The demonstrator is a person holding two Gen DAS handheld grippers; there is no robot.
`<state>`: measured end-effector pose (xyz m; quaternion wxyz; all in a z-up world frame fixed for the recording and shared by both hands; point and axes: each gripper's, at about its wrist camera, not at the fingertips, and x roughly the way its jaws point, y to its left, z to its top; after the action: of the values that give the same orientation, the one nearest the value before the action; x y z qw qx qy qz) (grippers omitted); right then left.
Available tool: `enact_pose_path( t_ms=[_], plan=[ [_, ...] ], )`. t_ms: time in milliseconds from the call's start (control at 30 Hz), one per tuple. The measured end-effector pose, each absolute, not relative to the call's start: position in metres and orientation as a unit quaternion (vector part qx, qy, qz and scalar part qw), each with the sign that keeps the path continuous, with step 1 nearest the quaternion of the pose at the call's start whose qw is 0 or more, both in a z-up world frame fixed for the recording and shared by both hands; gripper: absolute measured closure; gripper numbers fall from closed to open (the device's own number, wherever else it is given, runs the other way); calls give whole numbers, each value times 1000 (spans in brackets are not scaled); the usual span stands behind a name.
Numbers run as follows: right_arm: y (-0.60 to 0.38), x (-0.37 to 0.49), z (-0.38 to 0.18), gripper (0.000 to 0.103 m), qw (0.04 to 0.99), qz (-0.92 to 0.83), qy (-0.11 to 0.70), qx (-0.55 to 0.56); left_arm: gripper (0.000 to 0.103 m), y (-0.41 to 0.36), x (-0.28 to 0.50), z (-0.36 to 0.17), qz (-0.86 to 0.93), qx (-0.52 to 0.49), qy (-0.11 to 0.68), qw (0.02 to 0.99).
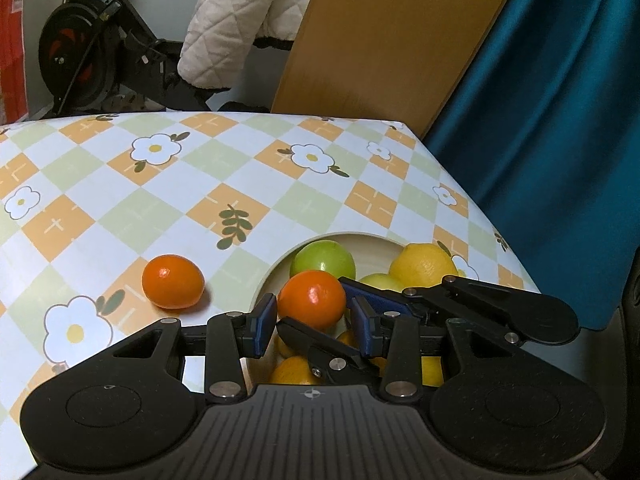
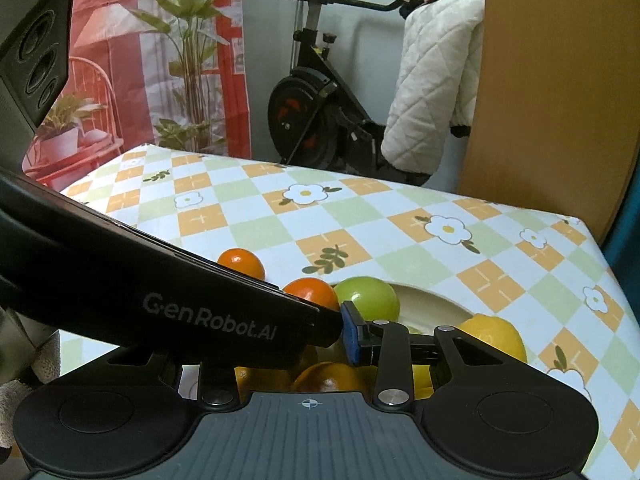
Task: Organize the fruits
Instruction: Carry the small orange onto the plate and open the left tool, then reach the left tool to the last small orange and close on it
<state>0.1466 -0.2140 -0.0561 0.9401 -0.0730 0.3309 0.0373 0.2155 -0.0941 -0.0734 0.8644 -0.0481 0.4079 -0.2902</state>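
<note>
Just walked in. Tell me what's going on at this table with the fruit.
A person with two handheld grippers is gathering fruit into a pale bowl on the flowered tablecloth. The left gripper is open over the bowl, its blue pads either side of an orange resting on the pile with a green apple and lemon. The right gripper hovers alongside, partly hidden. One more orange sits outside on the table.

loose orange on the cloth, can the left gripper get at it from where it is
Probably yes. The loose orange sits alone on the tablecloth, outside the bowl, with nothing around it. The left gripper is open over the bowl's fruit and would need to shift left.
</note>
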Motion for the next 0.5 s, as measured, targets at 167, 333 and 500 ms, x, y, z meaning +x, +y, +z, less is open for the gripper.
enact_pose_path(
  t_ms=[167,333,500],
  plan=[
    [-212,147,-56,70,936,34,341,-81,59,-86,217,-69,-281,-59,405,868],
    [-214,139,-52,68,937,22,339,-79,58,-70,214,-60,-271,-69,394,875],
    [-219,130,-43,68,940,9,333,-72,58,-45,213,-44,-255,-77,374,888]
  ],
)
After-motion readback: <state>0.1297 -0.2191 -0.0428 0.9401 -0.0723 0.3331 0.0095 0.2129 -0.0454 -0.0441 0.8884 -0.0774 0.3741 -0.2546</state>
